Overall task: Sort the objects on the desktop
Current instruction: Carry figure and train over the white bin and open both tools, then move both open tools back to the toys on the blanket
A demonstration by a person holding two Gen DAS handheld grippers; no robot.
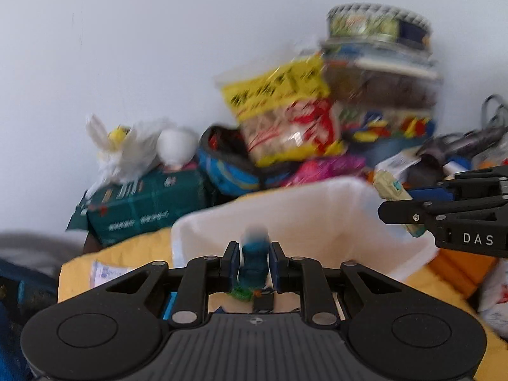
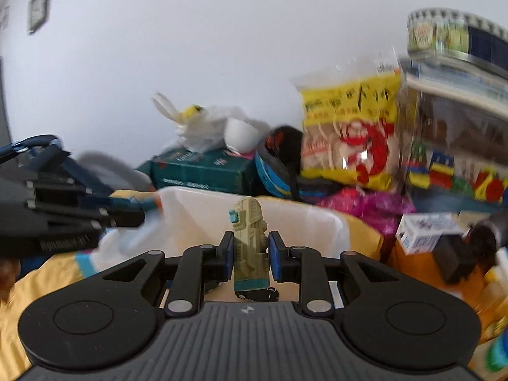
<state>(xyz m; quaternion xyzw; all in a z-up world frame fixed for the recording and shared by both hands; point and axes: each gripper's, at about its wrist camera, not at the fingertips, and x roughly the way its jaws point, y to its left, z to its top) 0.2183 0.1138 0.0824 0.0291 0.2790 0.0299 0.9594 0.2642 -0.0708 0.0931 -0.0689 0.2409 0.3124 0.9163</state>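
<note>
Showing only leftward: teal toy [image 1: 254, 263]

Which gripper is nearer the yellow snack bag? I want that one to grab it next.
Right, I'd judge. The right gripper sits just left of the yellow snack bag; the left gripper sits farther left.

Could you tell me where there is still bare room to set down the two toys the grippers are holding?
The clearest room is inside the white bin, whose far wall shows bare. Some yellow cloth lies open between the bin and the green box. Behind, it is crowded: snack bag, magenta wrapper, block tub. The left gripper holds a blue toy, the right gripper a beige toy.
</note>
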